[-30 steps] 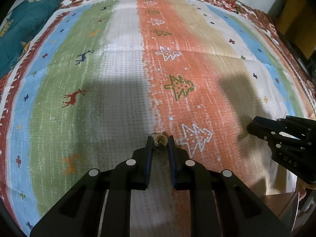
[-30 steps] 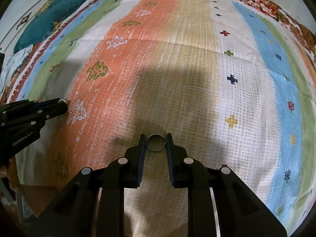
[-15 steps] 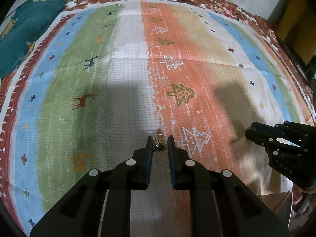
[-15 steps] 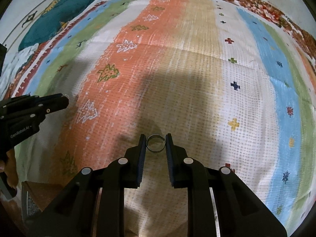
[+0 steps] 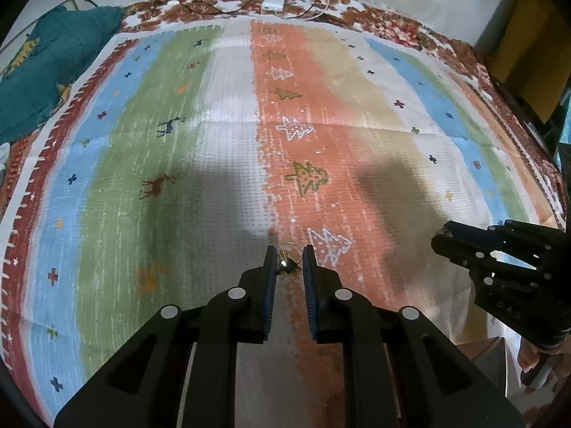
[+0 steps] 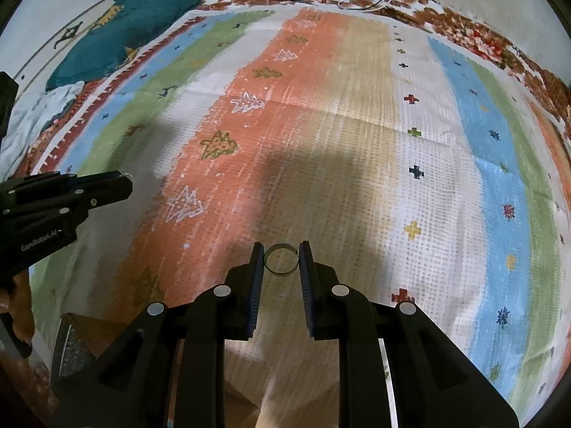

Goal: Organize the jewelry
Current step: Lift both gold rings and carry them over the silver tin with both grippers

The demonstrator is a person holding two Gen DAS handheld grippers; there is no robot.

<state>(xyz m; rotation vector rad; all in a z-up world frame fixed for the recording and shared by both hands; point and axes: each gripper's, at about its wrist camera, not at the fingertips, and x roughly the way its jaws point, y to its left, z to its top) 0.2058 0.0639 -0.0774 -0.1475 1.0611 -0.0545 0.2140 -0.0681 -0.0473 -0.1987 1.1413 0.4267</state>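
While both tools are hanging above the striped bedspread [image 5: 221, 164], each one is carrying its own piece of jewelry. The left gripper [image 5: 289, 256] is pinching a small gold ring [image 5: 287, 262] between its blue-padded tips, with a thin loop poking out past them, over the spot where the white stripe meets the orange one. The right gripper [image 6: 281, 257] is clamping a plain silver ring [image 6: 281, 259] edge-on, so you're looking straight through the hole, and it's sitting over the tan stripe. In the left wrist view the right gripper is showing up off to the right side, well apart from the gold ring. A teal blanket [image 6: 125, 25] is lying bunched at the far left corner, and a white adapter [image 5: 273, 3] with cables is sitting at the far edge of the bed.
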